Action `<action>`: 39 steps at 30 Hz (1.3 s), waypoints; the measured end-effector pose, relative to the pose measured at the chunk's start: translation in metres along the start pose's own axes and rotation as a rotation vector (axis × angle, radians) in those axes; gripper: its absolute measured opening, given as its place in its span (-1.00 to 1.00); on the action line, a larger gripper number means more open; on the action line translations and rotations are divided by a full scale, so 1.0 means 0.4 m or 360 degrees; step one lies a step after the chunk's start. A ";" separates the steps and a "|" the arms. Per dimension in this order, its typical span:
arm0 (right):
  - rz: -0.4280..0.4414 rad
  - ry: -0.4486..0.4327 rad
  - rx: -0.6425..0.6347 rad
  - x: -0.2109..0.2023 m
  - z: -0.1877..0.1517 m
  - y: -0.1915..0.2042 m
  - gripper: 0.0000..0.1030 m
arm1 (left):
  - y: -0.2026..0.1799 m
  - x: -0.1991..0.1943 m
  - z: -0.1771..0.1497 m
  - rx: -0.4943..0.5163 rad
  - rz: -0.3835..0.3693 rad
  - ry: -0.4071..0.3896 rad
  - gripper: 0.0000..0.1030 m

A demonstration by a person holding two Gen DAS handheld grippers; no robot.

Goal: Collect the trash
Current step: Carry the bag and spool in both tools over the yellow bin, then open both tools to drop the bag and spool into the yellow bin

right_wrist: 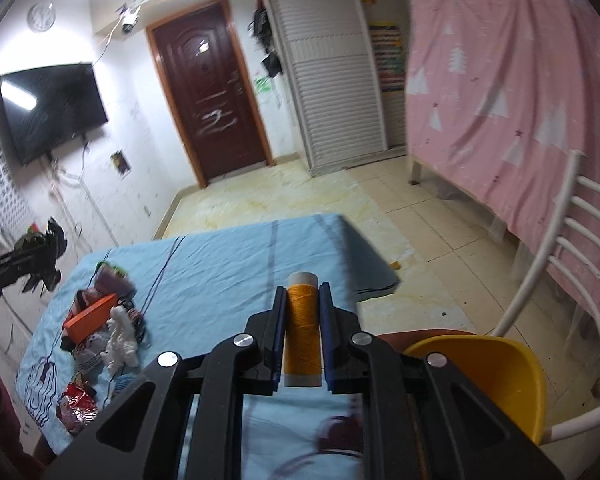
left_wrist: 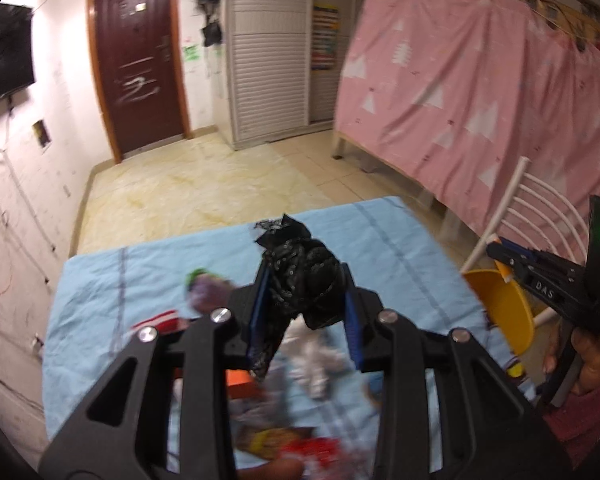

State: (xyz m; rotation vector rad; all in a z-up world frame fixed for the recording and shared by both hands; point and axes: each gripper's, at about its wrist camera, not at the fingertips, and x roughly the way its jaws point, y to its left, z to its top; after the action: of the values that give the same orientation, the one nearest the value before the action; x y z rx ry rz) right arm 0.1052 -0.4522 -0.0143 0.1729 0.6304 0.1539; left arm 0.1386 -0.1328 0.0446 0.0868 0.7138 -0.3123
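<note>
Carrying trash above the blue-cloth table [right_wrist: 236, 256]: the left gripper [left_wrist: 306, 280] is clenched on a crumpled black plastic bag [left_wrist: 300, 276], the right gripper [right_wrist: 303, 312] on an orange thread spool [right_wrist: 302, 328], its long axis lying along the fingers, pointing away. Next, probably, both go to the yellow plastic bin [right_wrist: 496, 376] at right

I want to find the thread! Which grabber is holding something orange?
The right gripper: it pinches an orange thread spool. The left gripper holds a crumpled black bag instead.
</note>
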 end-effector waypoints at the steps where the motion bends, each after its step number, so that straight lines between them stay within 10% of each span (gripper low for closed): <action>1: -0.0007 -0.0013 0.0013 -0.010 -0.001 -0.015 -0.83 | -0.031 0.007 0.007 0.0022 -0.0020 0.0008 -0.40; 25: -0.0156 -0.0337 0.0468 -0.200 -0.044 -0.399 -0.83 | -0.670 0.224 0.038 0.0432 -0.0499 0.0351 -0.40; 31: -0.0170 -0.0329 0.0538 -0.193 -0.063 -0.440 -0.82 | -0.703 0.249 0.039 0.0374 -0.0517 0.0377 0.16; 39: -0.0222 -0.0179 0.0477 -0.132 -0.071 -0.414 -0.79 | -0.646 0.239 0.054 0.0292 -0.0459 0.0372 0.18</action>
State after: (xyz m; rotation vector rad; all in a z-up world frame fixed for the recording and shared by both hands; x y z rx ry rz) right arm 0.0612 -0.6207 -0.0411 0.4224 0.5492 -0.0858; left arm 0.1401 -0.4064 0.0053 0.1977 0.9304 -0.6513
